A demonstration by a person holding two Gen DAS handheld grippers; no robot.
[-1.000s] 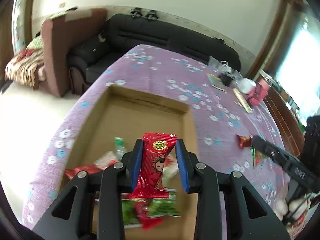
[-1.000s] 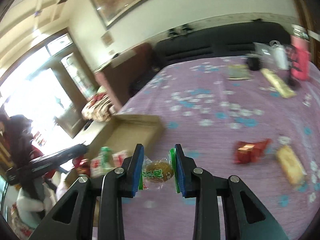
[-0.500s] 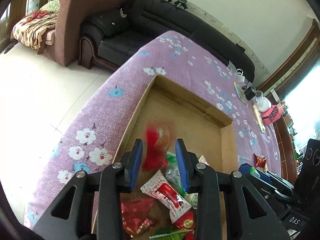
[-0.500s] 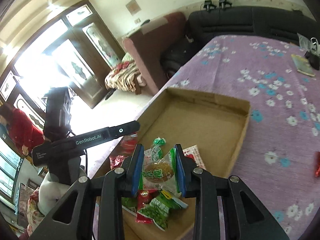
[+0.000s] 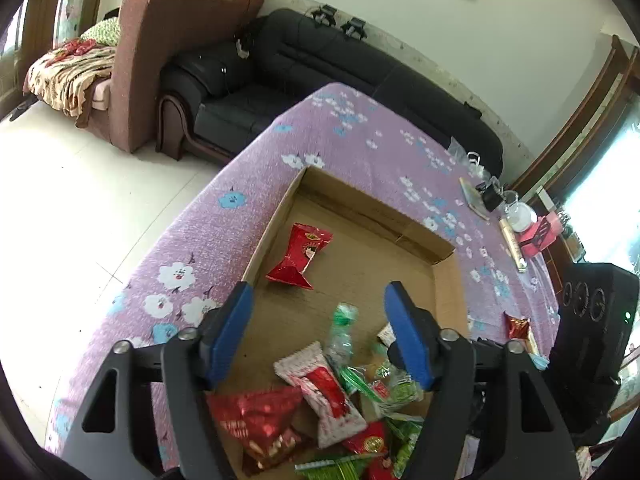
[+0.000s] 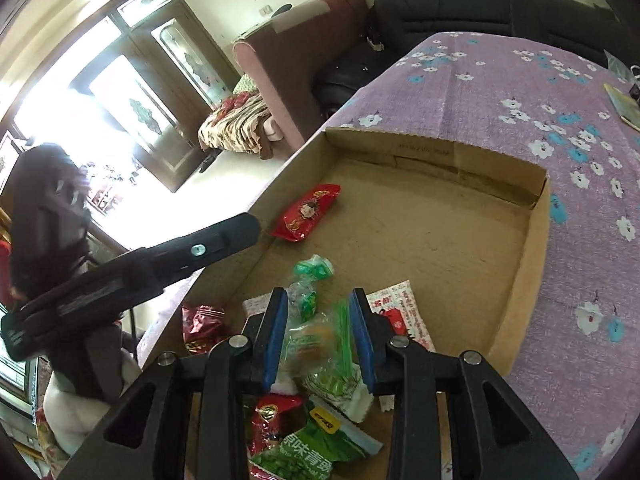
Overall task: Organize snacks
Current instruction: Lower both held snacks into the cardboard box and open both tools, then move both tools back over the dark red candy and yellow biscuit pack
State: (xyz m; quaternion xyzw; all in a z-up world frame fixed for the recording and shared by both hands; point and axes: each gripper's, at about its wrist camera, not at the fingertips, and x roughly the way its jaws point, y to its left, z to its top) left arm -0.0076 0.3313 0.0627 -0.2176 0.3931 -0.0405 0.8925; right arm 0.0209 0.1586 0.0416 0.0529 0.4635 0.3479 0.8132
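The left gripper [image 5: 320,332] hangs over the near part of the cardboard box [image 5: 276,220]. Its jaws have just been opening and now stand wide with nothing between them. The red snack packet [image 5: 301,255] lies loose on the box floor, far of the blue pads and close to the left wall. Nearer, a heap of wrappers crowds the box's near end: a white-and-red packet [image 5: 322,394], a dark red bag [image 5: 256,420] and green packets [image 5: 394,390].

The right gripper [image 6: 320,336] is narrowly closed on a clear green-edged snack packet [image 6: 320,336], held above that same heap, with a green pea packet [image 6: 316,448] just below. The left tool's black finger [image 6: 208,246] reaches in over the box's left wall.

The box sits on a purple flowered tablecloth [image 5: 360,140]. On the cloth to the right of the box lies another red wrapper [image 5: 517,326]; at the far right stand a pink box [image 5: 538,236] and a small glass jar [image 5: 520,212]. Beyond the table are a black sofa [image 5: 320,64] and a brown armchair [image 5: 160,52].
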